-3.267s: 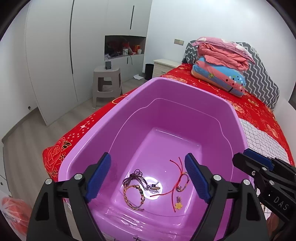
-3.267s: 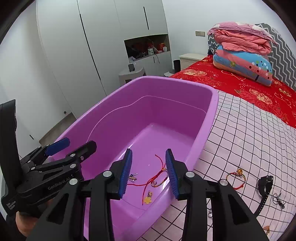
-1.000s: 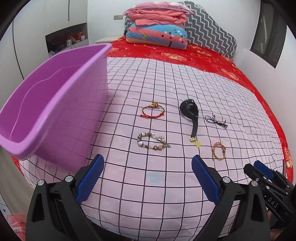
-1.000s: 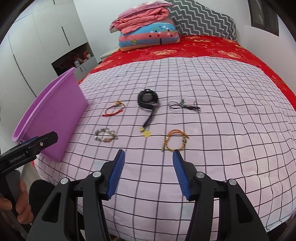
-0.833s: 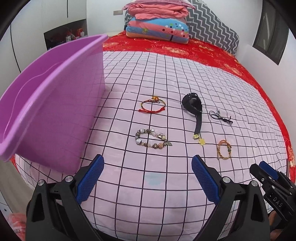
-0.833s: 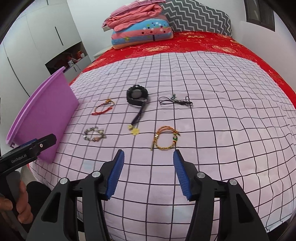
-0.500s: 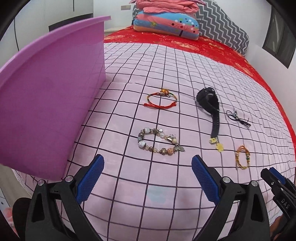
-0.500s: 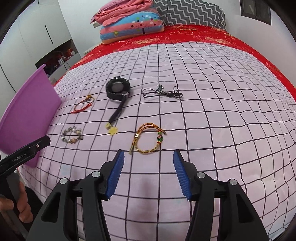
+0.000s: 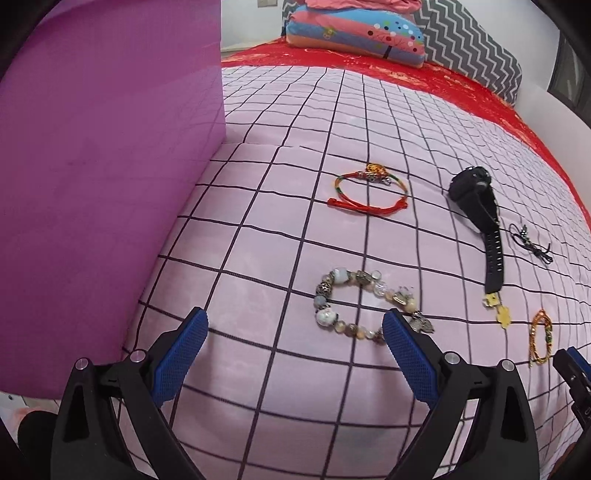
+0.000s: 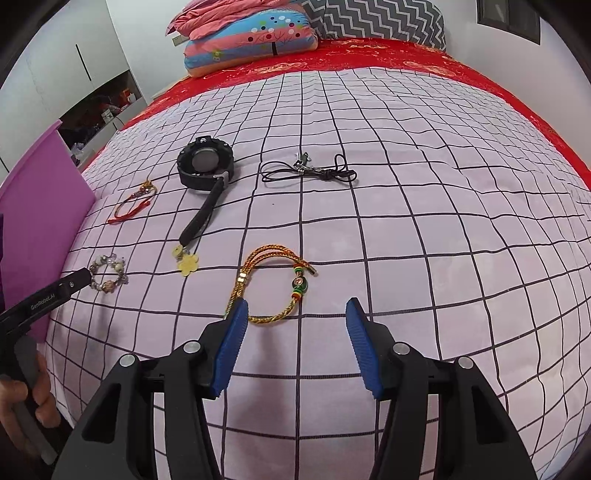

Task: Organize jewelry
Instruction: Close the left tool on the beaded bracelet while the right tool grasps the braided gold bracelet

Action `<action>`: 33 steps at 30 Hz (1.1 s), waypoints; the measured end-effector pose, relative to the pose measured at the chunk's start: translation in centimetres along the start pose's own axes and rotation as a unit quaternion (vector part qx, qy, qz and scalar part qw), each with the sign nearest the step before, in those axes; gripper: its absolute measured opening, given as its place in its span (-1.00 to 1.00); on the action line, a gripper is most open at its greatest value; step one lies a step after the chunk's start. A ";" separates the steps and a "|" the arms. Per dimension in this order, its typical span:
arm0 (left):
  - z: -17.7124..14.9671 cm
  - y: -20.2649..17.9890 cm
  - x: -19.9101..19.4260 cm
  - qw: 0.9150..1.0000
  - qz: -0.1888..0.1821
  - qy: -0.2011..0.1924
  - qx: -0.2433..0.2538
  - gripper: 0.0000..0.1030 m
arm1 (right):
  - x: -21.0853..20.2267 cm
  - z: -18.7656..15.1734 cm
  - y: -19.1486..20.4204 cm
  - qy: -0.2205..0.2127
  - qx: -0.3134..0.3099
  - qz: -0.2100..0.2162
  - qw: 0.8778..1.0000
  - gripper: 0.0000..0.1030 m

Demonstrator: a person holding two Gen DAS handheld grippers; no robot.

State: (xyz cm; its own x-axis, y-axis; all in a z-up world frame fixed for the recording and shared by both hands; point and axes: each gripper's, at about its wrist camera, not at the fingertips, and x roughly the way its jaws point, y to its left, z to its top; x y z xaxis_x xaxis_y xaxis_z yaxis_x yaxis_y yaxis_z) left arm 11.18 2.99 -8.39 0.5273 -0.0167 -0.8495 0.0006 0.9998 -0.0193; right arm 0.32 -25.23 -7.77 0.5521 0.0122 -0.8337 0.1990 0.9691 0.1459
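Note:
Jewelry lies on a pink checked sheet. My left gripper (image 9: pixel 293 332) is open, low over the sheet; a beaded bracelet (image 9: pixel 364 302) lies just ahead, near its right finger. My right gripper (image 10: pixel 295 317) is open; a gold braided bracelet (image 10: pixel 275 284) lies just ahead, by its left finger. A red cord bracelet (image 9: pixel 364 192), a black watch (image 9: pixel 476 206) with a yellow charm (image 9: pixel 500 314) and a black cord necklace (image 10: pixel 308 172) lie farther back. The purple tub (image 9: pixel 103 166) stands at the left.
Folded quilts (image 10: pixel 247 33) and a zigzag headboard stand at the far end of the red bedspread (image 10: pixel 369 55). White wardrobes (image 10: pixel 55 66) stand left of the bed. The sheet's near edge drops off below both grippers.
Both grippers swung from over the tub to the sheet, then moved forward and down toward the beaded and gold bracelets. Both stayed open.

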 end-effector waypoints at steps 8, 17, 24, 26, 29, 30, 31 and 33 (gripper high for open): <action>0.4 -0.1 1.9 1.000 0.014 0.003 0.006 0.82 | 1.2 0.4 -0.3 0.001 0.001 -0.013 1.000 0.03; 0.9 -0.7 2.9 0.999 0.026 -0.011 0.024 0.83 | 2.7 0.8 -0.3 0.010 -0.015 -0.035 0.999 0.03; 1.0 -1.0 3.5 0.999 0.031 -0.018 0.024 0.89 | 3.5 1.0 0.5 0.008 -0.041 -0.060 0.997 0.03; 0.9 -1.1 3.5 0.999 0.033 -0.022 0.025 0.89 | 3.6 0.8 0.8 0.006 -0.048 -0.066 0.997 0.02; 1.0 -0.9 3.5 0.999 0.027 -0.022 0.021 0.83 | 3.6 0.5 1.0 0.005 -0.050 -0.068 0.996 -0.05; 0.9 -1.1 3.4 0.999 0.026 -0.022 0.022 0.80 | 3.6 0.5 1.1 0.005 -0.052 -0.067 0.996 -0.07; 0.8 -1.2 3.3 0.999 0.025 -0.022 0.024 0.68 | 3.6 0.4 1.2 0.005 -0.054 -0.067 0.996 -0.14; 0.6 -1.8 2.8 0.999 0.026 -0.023 0.031 0.38 | 3.6 0.3 1.5 0.005 -0.059 -0.066 0.996 -0.25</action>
State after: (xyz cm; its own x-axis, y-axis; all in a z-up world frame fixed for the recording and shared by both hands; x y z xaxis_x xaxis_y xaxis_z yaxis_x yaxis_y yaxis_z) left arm 13.11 1.16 -10.41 0.5659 0.0333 -0.8238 0.0244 0.9981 0.0571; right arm 2.79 -23.77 -10.38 0.5188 -0.1158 -0.8470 0.1721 0.9846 -0.0292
